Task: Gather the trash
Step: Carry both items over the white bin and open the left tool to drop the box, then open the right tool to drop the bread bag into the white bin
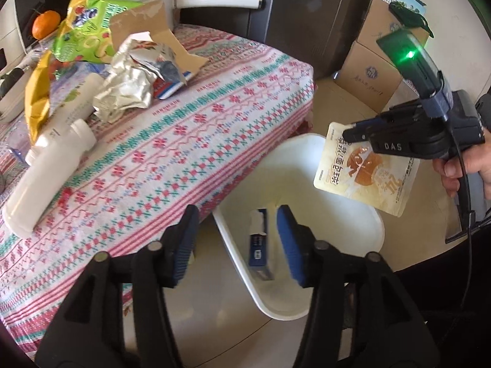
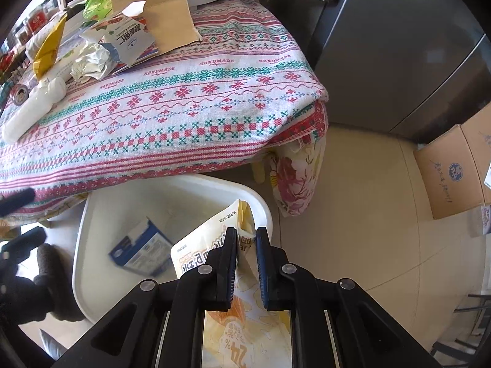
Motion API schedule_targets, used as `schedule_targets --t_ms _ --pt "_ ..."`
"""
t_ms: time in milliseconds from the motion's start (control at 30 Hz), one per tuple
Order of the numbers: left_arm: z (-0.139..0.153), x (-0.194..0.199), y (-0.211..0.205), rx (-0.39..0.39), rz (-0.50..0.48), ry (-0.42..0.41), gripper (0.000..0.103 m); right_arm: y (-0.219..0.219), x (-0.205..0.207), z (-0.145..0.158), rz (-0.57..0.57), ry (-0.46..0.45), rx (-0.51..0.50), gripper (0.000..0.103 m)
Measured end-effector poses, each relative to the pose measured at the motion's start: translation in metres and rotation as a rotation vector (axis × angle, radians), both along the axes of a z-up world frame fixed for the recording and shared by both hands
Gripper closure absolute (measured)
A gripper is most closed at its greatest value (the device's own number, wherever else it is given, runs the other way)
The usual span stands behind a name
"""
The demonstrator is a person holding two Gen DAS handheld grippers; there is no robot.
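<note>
The right gripper (image 2: 247,239) is clamped on a cream snack pouch (image 1: 365,171) printed with orange fruit and dark lettering. The pouch is flat and roughly rectangular; in the left wrist view it hangs with its long axis steeply downward, upper edge pinched in the jaws, lower corner tilted to the right, above the right rim of the white bin (image 1: 379,230). The bin stands on the floor just beside the near edge of the table (image 1: 190,141), which carries a patterned pink and green cloth. Inside the bin lies a blue and white carton (image 1: 259,245), long axis running near to far. The left gripper (image 1: 236,230) has its blue-padded jaws apart, nothing between them, directly above the bin. On the far left of the table remain a white bottle (image 1: 49,168) lying on its side, crumpled paper (image 1: 125,89), a green bag (image 1: 83,33) and torn cardboard (image 1: 144,24).
</note>
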State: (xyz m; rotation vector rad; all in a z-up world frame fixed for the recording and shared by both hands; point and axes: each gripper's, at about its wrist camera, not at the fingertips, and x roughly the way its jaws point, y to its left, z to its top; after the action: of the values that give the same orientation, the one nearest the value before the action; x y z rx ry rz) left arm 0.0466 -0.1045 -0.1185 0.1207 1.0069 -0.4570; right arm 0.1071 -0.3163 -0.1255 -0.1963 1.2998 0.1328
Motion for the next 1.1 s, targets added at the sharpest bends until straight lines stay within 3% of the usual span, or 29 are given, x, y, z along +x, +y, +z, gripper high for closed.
schedule_targets --t_ms 200,300,367,433,467,900,1100 --pt "0.01 -0.002 0.017 -0.007 0.03 -0.028 0.033 0.009 0.003 0.0 0.009 0.004 0.002 0.088" --pt "0.015 -0.003 0.023 -0.008 0.046 -0.041 0.025 0.012 0.004 0.001 0.006 0.006 0.038 0.081" --pt "0.016 -0.003 0.026 -0.006 0.058 -0.048 0.021 0.013 0.007 0.004 -0.006 0.008 0.083 0.066" --pt "0.017 -0.002 0.028 -0.008 0.064 -0.049 0.02 0.015 0.01 0.007 -0.024 0.006 0.093 0.042" --pt "0.017 -0.002 0.029 -0.009 0.066 -0.048 0.02 0.015 0.011 0.011 -0.03 -0.002 0.096 0.039" --pt "0.02 0.0 0.043 0.018 0.082 -0.039 0.019 0.02 0.015 0.022 -0.024 -0.017 0.093 0.033" --pt "0.036 0.019 0.073 0.044 0.122 -0.078 0.019 0.02 0.015 0.029 -0.024 -0.041 0.107 0.025"
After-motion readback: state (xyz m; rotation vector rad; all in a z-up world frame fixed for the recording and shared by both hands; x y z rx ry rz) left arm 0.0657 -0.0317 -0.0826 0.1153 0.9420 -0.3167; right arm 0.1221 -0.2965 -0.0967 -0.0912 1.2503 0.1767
